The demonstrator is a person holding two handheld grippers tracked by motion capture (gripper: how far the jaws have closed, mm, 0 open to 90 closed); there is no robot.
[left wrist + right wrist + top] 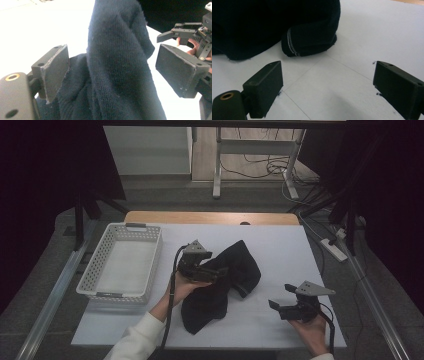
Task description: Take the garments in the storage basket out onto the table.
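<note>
High view: dark cloth (220, 285) lies crumpled near the middle of the surface (280, 245), nearer the front edge than the far one. Basket (121, 262) sits at the left edge, empty, well apart from the cloth.

Left gripper (212, 271) is over the cloth's left part. Left gripper view: fingers (53, 70) spread wide, a raised ridge of cloth standing between them; the left pad touches the knit, the right pad stands apart from it. Not yet clamped.

Right gripper (276, 306) rests near the front right corner, fingers (265, 85) open on nothing, bare surface between them. Right gripper view: a hemmed, stitched fold (308, 41) lies ahead, apart from the pads.

Risks, as judged:
- The ridge is thick and bunched. Closing there may catch several layers, so the cloth would lift as a lump rather than open out.
- Off-centre closing could pinch only the outer fold, and soft knit may slip free on lifting.
- Right gripper, coming in low, could shove the hem rather than take it.
</note>
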